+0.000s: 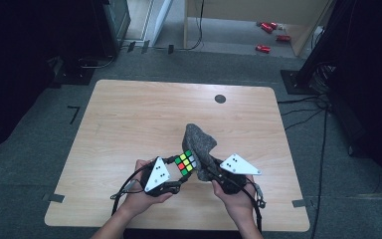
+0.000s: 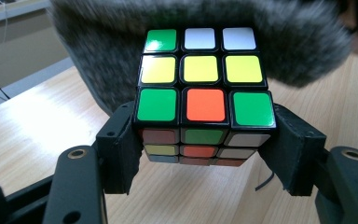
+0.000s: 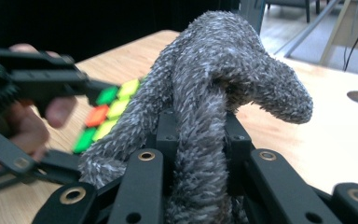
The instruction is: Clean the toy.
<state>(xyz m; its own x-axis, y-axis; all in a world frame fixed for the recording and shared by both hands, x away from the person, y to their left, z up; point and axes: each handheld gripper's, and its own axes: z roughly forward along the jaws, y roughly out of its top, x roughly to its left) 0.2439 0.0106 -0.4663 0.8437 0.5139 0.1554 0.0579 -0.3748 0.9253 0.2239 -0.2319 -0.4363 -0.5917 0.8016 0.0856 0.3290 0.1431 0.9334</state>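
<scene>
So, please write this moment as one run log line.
left gripper: shut on cube | right gripper: shut on grey cloth | cloth touches cube, above table

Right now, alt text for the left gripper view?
The left gripper clamps a scrambled cube between its black jaws, above a wooden table. Top face: green, white, white; three yellow; green, orange, green. A grey fuzzy cloth hangs just behind it.

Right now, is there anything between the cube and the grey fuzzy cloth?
Nothing visible. The cube, clamped in the left gripper, sits right against the grey fuzzy cloth, which the right gripper holds pinched. The table around them is bare.
</scene>
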